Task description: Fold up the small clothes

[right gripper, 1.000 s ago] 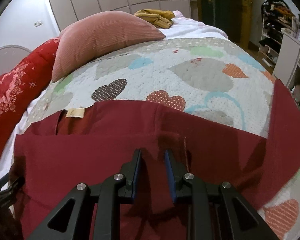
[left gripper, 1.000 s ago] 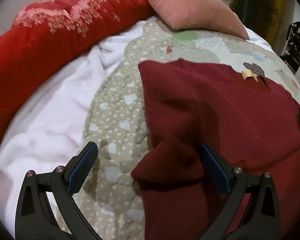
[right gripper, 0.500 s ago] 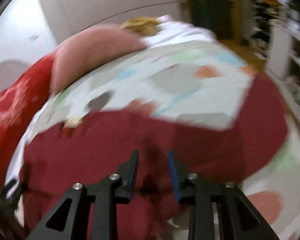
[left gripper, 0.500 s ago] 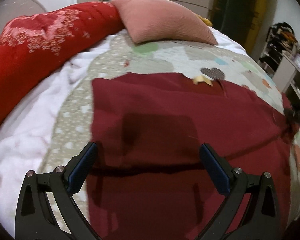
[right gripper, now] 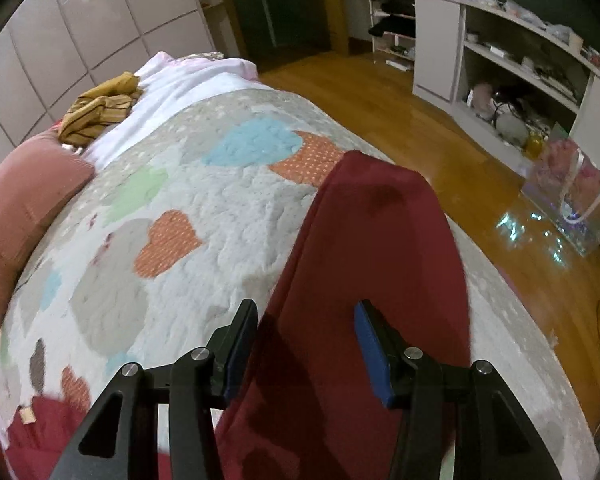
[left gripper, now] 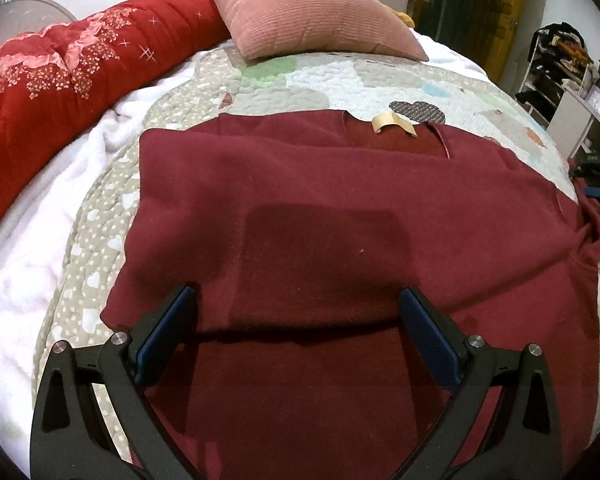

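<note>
One maroon sweater point(left gripper: 340, 216) lay flat on the bed's quilt point(right gripper: 204, 216), its unfolded sleeve point(right gripper: 380, 248) running lengthwise straight ahead of the right tongs point(right gripper: 306, 344), the nearer of the two. Those jaws were opening with the sleeve lying between them, unpressed. The left tongs point(left gripper: 296, 344) stood wide apart over the folded side, gripping nothing; one pillow point(left gripper: 312, 16) was noted.
</note>
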Available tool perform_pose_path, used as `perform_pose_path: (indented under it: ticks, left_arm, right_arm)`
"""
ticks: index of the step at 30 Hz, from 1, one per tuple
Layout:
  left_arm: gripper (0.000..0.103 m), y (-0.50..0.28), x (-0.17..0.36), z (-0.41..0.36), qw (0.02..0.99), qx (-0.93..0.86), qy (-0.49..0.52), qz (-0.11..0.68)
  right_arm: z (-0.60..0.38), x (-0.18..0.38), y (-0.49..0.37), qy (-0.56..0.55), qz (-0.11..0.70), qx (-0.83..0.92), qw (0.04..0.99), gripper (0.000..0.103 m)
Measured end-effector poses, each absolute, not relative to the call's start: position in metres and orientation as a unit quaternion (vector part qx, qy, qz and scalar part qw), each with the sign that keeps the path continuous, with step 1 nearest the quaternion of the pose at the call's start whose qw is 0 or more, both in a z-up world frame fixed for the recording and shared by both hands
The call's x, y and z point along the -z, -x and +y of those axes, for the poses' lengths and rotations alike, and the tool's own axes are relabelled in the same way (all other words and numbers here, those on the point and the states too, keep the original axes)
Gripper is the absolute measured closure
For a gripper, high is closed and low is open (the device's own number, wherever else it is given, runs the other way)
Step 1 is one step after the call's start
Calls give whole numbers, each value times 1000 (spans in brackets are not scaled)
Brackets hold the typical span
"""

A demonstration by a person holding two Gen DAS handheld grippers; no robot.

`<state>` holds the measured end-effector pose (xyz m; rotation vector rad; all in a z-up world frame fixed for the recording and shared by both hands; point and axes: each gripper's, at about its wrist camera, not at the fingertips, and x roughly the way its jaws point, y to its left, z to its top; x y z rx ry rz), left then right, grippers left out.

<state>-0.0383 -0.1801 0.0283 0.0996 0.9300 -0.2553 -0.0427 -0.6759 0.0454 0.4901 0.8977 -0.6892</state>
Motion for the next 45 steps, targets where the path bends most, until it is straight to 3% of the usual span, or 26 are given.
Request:
perform_pose_path:
  ticks: [1, 5, 7, 9, 10, 18, 27, 33, 38, 45]
  left_arm:
    - [1, 39, -28, -181, 885, 122, -49, 447]
    - [1, 39, -27, -181, 885, 122, -50, 446]
    - [1, 38, -26, -180, 884, 124, -46, 448]
    - [1, 39, -26, -180, 884, 124, -44, 448]
    - [1, 39, -26, -180, 884, 124, -45, 448]
    - [1, 42, -34, -175, 885, 132, -31, 445]
    - [1, 46, -60, -138, 883, 133, 65, 446]
    - [1, 51, -72, -124, 886, 136, 87, 435]
    - [1, 52, -64, -123, 865, 161, 120, 460]
    - [1, 52, -72, -144, 862, 180, 127, 456]
  right_arm:
    - [-676, -45, 38, -218, 421, 324, 818, 45]
    - [-679, -40, 28, -186, 436, 323, 819, 46]
    - [-681, -42, 33, -176, 432, 322, 824, 75]
    - [-685, -43, 41, -182, 424, 310, 832, 92]
    - [-688, -46, 49, -194, 419, 300, 835, 95]
    - [-665, -108, 119, -263, 321, 169, 894, 95]
    - [-547, -157, 140, -219, 291, -26, 931, 96]
    - [-439, -119, 134, -164, 346, -149, 912, 95]
    - [-396, -44, 121, -139, 464, -159, 860, 94]
    - [-420, -50, 158, -155, 438, -133, 876, 75]
